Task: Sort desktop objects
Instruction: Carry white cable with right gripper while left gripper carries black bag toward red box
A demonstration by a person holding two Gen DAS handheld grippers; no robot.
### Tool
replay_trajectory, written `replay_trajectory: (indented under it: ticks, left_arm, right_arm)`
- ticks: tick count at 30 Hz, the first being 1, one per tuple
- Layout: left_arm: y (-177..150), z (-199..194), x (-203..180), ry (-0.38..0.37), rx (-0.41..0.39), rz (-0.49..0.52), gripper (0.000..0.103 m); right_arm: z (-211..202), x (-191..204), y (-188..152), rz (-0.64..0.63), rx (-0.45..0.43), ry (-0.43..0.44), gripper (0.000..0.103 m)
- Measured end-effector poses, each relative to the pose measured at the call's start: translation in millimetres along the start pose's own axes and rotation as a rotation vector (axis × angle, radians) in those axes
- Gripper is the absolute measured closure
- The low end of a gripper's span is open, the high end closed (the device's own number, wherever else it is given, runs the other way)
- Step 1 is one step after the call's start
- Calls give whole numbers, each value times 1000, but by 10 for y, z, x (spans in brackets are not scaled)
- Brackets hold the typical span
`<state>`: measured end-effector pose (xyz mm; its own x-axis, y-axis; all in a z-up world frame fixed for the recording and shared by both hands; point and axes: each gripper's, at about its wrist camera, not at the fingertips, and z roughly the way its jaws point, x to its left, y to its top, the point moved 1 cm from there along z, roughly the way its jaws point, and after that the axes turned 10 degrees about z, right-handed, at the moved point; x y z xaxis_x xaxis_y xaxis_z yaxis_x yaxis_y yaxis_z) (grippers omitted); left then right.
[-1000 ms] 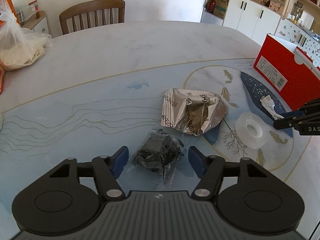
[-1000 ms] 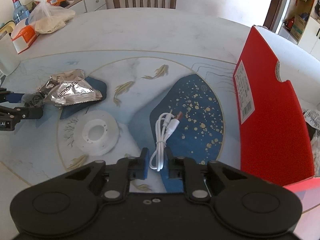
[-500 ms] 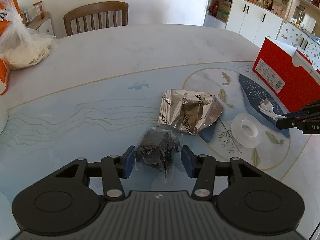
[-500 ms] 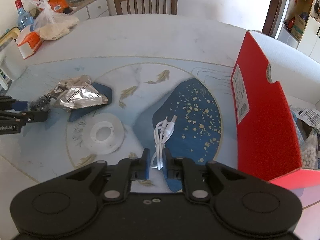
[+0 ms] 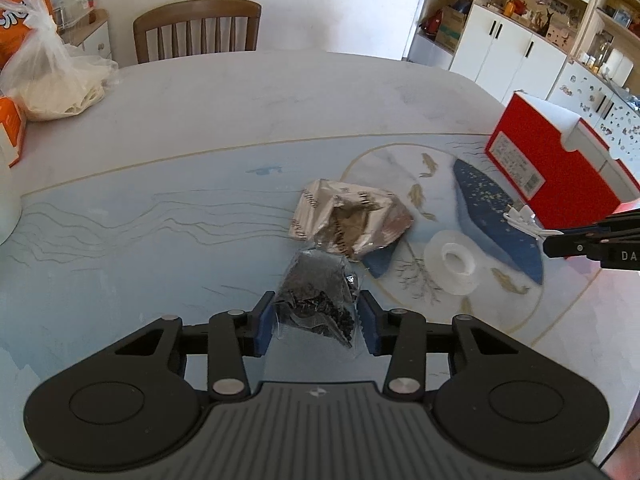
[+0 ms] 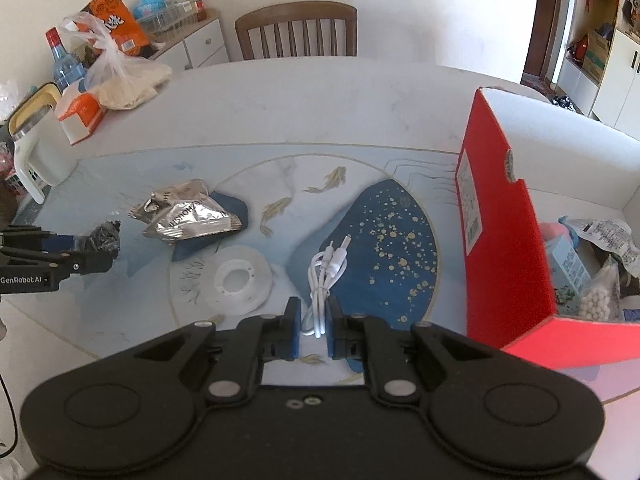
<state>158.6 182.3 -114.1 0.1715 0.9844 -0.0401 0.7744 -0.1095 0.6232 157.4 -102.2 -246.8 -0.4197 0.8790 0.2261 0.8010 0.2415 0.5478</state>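
Left gripper (image 5: 316, 322): I pinch the dark crinkly bag (image 5: 316, 292); thin film may slip.
Right gripper (image 6: 312, 330): jaws seemingly clamp the white cable (image 6: 322, 280) beside the red box (image 6: 504, 240); loops could snag.

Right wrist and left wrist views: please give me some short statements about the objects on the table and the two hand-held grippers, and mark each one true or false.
1. The left hand-held gripper is closed on the small bag of dark pieces. True.
2. The right hand-held gripper has its jaws around the roll of clear tape. False: they are around the white cable; the tape lies free on the table beside it.
3. The silver foil wrapper lies inside the red box. False: it lies on the table, left of the tape.
4. The red box is open and already holds some packets. True.
5. A wooden chair stands at the far side of the table. True.
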Motion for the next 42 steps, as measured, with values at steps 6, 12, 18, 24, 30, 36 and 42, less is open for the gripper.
replay_trajectory:
  ticks: [6,12,18,24,30,36,42]
  left_arm:
    - [71,-145,-148,-22,4,1,61]
    - [181,-290,-325,-54,-8,4,61]
    - [320,-441,-496,-92,-25,7,61]
    - [422,-533,-733,-103,-56,52,61]
    - [507,-553,-967,-124,-65,69,61]
    - [628,-551,-1224,-146,-79,76,61]
    - [779,-532,-1498,-165,-99,73,61]
  right_arm:
    - [-180,-11,-23,15,-19,23,92]
    - [-405,-25,-22,37,-61,44,92]
    - [-613,-76,-9,56,-96,59,92]
    - [-825,-201,20,67,-126,50,92]
    - [-978,-391,43,81,-138,56,92]
    - [-1140,-628,76,88,-162,64,92]
    - [-1277,-914,120,92,-181,66,92]
